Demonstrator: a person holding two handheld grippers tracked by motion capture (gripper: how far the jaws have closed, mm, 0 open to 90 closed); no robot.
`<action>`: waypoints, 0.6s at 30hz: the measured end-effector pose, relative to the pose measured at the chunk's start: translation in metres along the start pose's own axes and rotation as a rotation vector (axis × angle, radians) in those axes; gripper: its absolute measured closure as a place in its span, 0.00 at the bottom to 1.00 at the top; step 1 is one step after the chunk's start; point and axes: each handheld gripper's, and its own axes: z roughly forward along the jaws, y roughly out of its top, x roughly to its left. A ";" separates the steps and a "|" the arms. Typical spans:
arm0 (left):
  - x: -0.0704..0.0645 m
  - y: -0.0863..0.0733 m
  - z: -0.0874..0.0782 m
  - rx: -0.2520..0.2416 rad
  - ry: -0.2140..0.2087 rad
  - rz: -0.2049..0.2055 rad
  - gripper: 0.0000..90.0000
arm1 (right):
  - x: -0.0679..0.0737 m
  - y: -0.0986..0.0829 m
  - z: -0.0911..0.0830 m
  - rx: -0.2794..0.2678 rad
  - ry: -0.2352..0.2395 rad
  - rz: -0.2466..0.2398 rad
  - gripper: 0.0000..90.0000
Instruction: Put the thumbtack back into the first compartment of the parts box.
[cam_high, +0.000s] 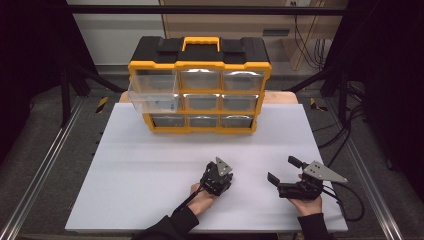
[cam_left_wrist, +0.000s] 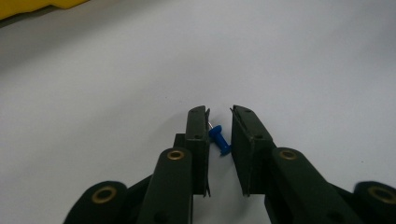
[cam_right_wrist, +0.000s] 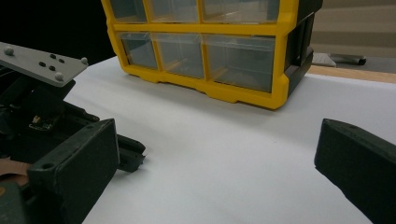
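Fingers (cam_left_wrist: 196, 135) of the left gripper (cam_left_wrist: 219, 140) are standing slightly apart around one blue pushpin (cam_left_wrist: 219, 141); the right gripper (cam_high: 281, 176) is gaping wide beside one nine-drawer organizer (cam_high: 200, 90).

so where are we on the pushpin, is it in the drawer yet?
Not yet. Done: the top-left drawer of the yellow organizer is pulled out. In hand: the left tool has its jaws on either side of the blue pushpin on the white table, with gaps showing, so not clamped. The right tool waits open. Left, likely: close, lift, drop the pin in, shut the drawer.
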 end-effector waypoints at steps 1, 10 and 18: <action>0.000 0.000 0.000 0.002 0.002 0.005 0.88 | 0.000 0.000 0.000 0.001 -0.001 0.001 0.01; 0.005 -0.001 -0.001 0.002 -0.025 -0.006 0.94 | -0.001 0.000 0.000 -0.001 0.004 -0.008 0.01; 0.016 0.002 -0.014 -0.005 -0.061 -0.001 0.94 | -0.001 0.000 0.000 -0.001 0.005 -0.010 0.01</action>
